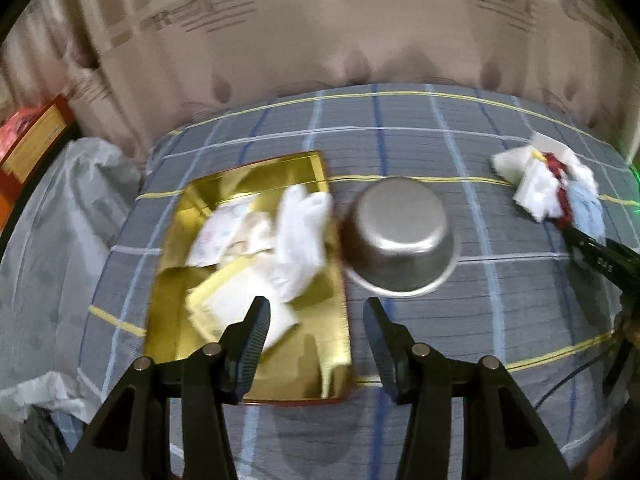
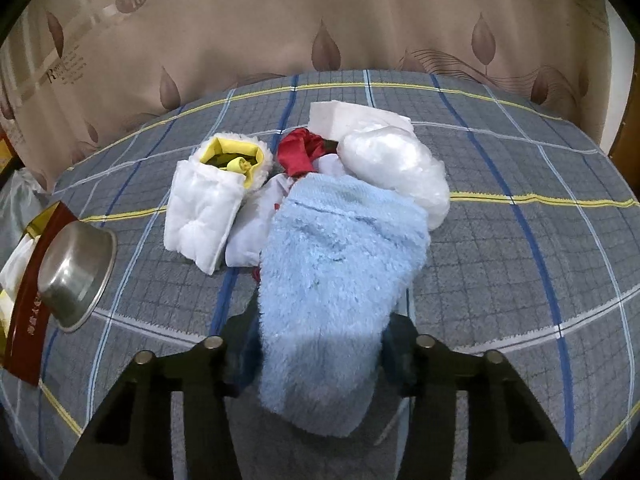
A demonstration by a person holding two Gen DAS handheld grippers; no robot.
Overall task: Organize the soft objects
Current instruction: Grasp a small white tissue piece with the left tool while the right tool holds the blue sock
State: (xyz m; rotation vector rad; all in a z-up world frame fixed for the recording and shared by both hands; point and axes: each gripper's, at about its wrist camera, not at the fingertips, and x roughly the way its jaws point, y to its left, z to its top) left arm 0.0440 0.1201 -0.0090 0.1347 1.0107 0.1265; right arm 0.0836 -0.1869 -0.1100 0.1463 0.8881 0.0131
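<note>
The left gripper (image 1: 316, 312) is hovering with its jaws standing wide apart and nothing between them, above the near edge of a gold-lined box (image 1: 192, 280) that is lying open on the grey plaid bedspread (image 1: 460, 320). Inside the box, several white and pale yellow soft pieces (image 1: 276, 248) are lying jumbled together, blurred in this view so their kinds cannot be told. Just right of the box, touching or nearly touching its edge, a steel bowl (image 1: 400, 240) is sitting upside down. The right gripper (image 2: 320, 344) is pressing its jaws in on the near end of a fluffy light blue cloth (image 2: 336, 280), which is filling the gap between the fingers (image 2: 400, 344) and stretching away toward the heap of soft things in the middle of the bedspread. In that heap, a white padded pouch with a yellow lining (image 2: 204, 212) is lying at the left, a red fabric piece (image 2: 298, 152) is sitting behind the blue cloth, a crumpled clear plastic bag (image 2: 396, 168) is resting to the right and touching the blue cloth's far edge, and a flat white sheet (image 2: 344, 116) is lying furthest back. A beige curtain printed with leaves (image 2: 320, 20) is hanging behind the bed. From the left wrist view the heap is lying well apart from the box, at the right of the bedspread, with the right gripper's black fingers reaching into it.
</note>
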